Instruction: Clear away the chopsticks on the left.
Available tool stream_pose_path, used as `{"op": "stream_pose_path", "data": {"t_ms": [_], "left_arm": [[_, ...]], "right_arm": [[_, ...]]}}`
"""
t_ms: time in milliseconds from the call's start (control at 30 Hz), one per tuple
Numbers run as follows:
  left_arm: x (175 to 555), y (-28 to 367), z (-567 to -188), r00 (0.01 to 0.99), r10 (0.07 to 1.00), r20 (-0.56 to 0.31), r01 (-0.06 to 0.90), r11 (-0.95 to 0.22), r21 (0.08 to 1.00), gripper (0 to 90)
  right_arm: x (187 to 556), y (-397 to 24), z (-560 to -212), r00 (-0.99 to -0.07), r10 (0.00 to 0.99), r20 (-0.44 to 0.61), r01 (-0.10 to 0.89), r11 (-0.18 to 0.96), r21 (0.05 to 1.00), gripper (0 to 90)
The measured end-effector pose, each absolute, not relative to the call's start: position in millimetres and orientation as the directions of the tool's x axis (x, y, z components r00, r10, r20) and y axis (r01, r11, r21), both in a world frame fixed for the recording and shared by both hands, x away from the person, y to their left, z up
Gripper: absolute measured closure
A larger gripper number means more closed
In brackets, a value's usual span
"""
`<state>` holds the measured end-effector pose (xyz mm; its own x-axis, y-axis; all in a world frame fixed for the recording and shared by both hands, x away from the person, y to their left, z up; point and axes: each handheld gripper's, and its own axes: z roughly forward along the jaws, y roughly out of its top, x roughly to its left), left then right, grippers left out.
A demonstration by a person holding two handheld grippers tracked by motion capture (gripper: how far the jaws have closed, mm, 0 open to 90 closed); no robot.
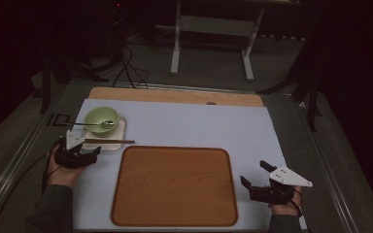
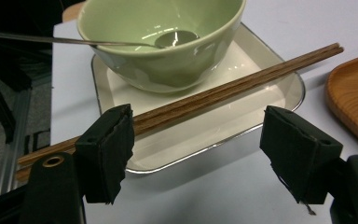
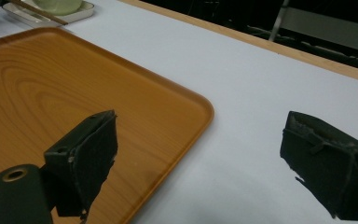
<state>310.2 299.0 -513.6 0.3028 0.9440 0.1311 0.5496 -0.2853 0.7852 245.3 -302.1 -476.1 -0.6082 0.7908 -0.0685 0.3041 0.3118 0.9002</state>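
Observation:
A pale green bowl (image 1: 101,119) (image 2: 163,42) stands on a white square plate (image 1: 118,137) (image 2: 261,93), with a metal spoon (image 1: 93,124) (image 2: 74,41) resting inside it. A pair of wooden chopsticks (image 1: 109,141) (image 2: 223,88) lies across the plate's near edge. My left gripper (image 1: 88,148) (image 2: 198,126) is open right in front of the plate, its jaws spread on either side of the near rim, and its left pad covers part of the chopsticks. My right gripper (image 1: 253,172) (image 3: 200,126) is open and holds nothing, at the right edge of the wooden tray (image 1: 175,187) (image 3: 51,93).
The tray lies on a light blue mat (image 1: 199,126) on a wooden table. In the right gripper view the bowl (image 3: 58,5) and plate (image 3: 81,14) are far off at the top left. Cables and a white stand (image 1: 213,29) are on the floor beyond the table.

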Motion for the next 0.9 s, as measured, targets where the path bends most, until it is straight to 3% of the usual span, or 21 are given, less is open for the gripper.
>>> {"op": "stream_pose_path", "data": {"t_ms": [900], "left_arm": [[345.0, 299.8, -520.8, 0.311, 0.946, 0.091, 0.624, -0.276, 0.731, 24.8]], "right_arm": [[245.8, -299.5, -477.7, -0.626, 0.777, -0.066, 0.313, 0.328, 0.891, 10.7]]}}
